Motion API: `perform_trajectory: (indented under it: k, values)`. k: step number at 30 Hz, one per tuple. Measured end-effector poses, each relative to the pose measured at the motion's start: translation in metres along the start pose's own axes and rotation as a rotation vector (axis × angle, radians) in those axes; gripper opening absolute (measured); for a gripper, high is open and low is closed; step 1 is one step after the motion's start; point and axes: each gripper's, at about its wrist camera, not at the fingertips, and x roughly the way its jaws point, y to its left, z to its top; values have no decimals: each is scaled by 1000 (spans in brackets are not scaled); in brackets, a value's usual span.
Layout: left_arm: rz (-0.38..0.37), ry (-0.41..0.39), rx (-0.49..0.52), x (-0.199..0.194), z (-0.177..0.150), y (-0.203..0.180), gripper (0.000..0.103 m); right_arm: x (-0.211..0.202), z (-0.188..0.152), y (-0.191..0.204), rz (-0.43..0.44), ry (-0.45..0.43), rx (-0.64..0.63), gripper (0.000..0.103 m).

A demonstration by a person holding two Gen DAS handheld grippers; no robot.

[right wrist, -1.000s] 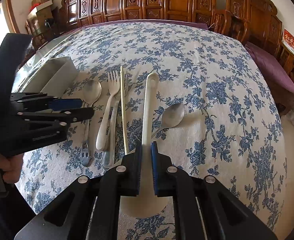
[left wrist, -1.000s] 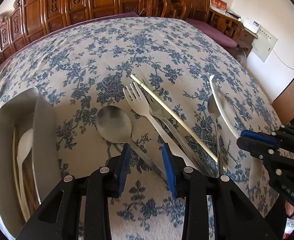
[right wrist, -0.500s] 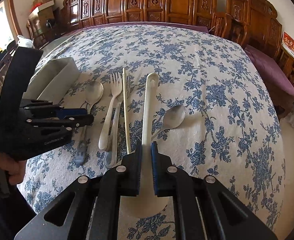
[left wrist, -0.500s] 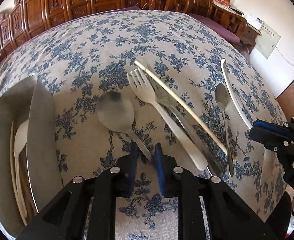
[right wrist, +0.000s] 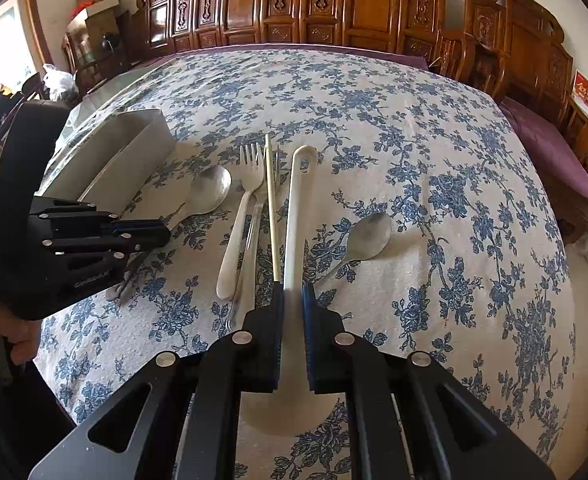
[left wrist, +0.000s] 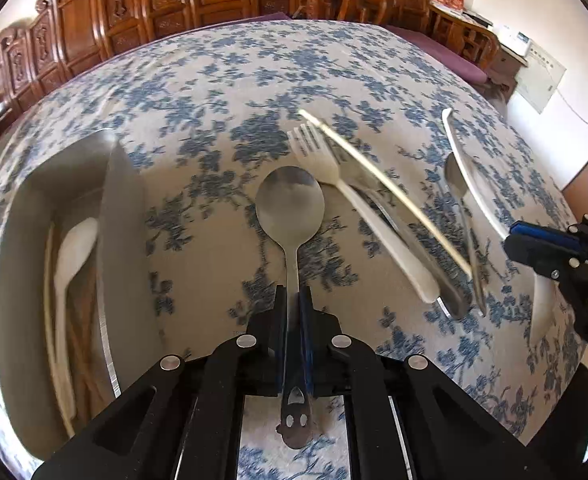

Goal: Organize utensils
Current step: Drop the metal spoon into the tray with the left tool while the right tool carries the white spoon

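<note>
The metal spoon (left wrist: 289,204) is clamped by its handle in the left gripper (left wrist: 292,312), whose jaws have just been closing; its long axis runs along the fingers, bowl pointing away; the white ladle (right wrist: 298,216), bowl nearest the camera, is pinched in the right gripper (right wrist: 292,300) on the floral tablecloth (right wrist: 414,160).

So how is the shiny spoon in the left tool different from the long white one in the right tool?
The metal spoon is shiny grey steel; the white ladle spoon is matte cream. The metal spoon has a thin handle with cut-out holes at its end; the white one's handle is broad and longer. The metal spoon's bowl points away from its tool, the white one's bowl sits near its tool. Both are gripped by the handle.
</note>
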Motion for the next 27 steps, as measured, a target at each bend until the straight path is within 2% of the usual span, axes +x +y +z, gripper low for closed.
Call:
perform_trajectory:
  k: [5, 19, 27]
  values:
    - [-11, -21, -4, -13, -4, 4, 5, -1, 1, 3, 5, -3, -11, 11]
    - [-54, -146, -7, -77, 0, 14, 5, -7, 11, 21, 19, -25, -27, 11]
    - [-37, -217, -12, -115, 3, 38, 5, -14, 28, 49, 51, -57, -47, 11]
